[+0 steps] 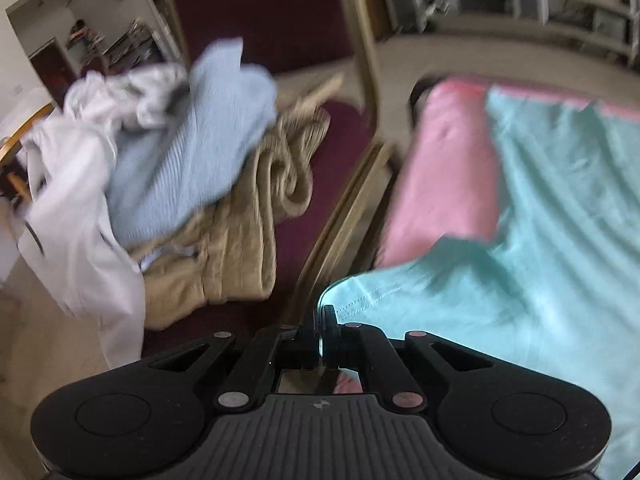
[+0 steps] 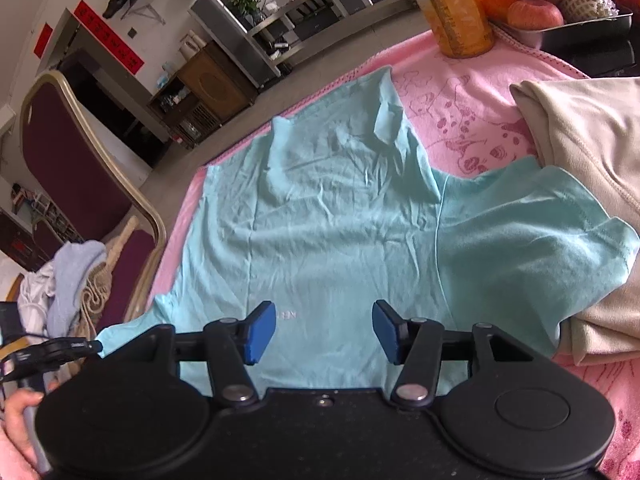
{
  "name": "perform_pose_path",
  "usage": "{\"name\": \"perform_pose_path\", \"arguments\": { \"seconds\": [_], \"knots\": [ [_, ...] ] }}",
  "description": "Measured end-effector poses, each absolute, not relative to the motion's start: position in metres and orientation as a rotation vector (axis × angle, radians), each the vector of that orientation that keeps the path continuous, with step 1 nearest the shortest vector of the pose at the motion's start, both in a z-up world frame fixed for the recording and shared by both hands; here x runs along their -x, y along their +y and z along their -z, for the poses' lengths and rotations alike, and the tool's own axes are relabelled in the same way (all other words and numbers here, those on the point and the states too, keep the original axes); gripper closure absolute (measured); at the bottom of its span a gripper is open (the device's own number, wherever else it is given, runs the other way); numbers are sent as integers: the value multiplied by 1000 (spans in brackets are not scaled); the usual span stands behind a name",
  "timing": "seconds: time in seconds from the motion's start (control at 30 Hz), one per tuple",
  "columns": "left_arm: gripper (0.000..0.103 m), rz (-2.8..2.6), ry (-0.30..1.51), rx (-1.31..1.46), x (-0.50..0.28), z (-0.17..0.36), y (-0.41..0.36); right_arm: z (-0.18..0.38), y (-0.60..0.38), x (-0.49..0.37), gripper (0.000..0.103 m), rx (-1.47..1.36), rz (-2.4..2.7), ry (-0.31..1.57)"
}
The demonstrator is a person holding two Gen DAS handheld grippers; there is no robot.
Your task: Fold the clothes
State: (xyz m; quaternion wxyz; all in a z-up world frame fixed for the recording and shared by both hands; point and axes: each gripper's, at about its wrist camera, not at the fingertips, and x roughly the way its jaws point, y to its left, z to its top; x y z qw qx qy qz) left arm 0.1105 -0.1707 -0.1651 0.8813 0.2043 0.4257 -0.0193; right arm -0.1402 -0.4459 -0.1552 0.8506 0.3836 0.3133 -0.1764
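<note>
A turquoise T-shirt [image 2: 320, 220] lies spread flat on a pink blanket [image 2: 460, 120], one sleeve reaching right onto a beige garment. My left gripper [image 1: 322, 330] is shut on the edge of the shirt's [image 1: 540, 240] left sleeve. The right wrist view shows the same gripper [image 2: 94, 346] at the sleeve's tip. My right gripper [image 2: 324, 332] hovers over the shirt's near part, jaws open. Its blue pads [image 2: 262, 332] have only the flat cloth below them and nothing between them.
A maroon chair with a gold frame [image 1: 364, 60] stands left of the blanket and holds a pile: a white garment [image 1: 80, 200], a light blue one [image 1: 192, 140], a beige knit [image 1: 240, 240]. A folded beige garment [image 2: 592, 140], an orange bottle [image 2: 452, 8] and a fruit tray [image 2: 580, 28] sit far right.
</note>
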Motion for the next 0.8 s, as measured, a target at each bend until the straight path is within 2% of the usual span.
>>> {"name": "perform_pose_path", "arguments": {
  "seconds": [0.1,0.23,0.27,0.3,0.37,0.6,0.67,0.8],
  "knots": [
    [100,0,940,-415,-121,175,-166,159,-445,139,49,-798,381,690],
    [101,-60,865,-399,-115,163,-156,159,-448,143,49,-791,399,693],
    [98,-41,861,-368,-110,157,-150,159,-449,144,49,-797,400,690],
    [92,0,872,-327,-104,152,-144,159,-450,146,49,-805,399,686],
    [87,90,898,-241,-92,142,-132,159,-450,148,49,-811,399,683],
    [85,403,1077,-148,-31,152,-132,157,-445,145,49,-792,355,699],
    [80,451,1133,-122,-15,159,-135,156,-441,143,49,-770,343,707],
    [77,411,1187,-18,-24,172,-137,156,-436,141,49,-746,338,718]
  ]
}}
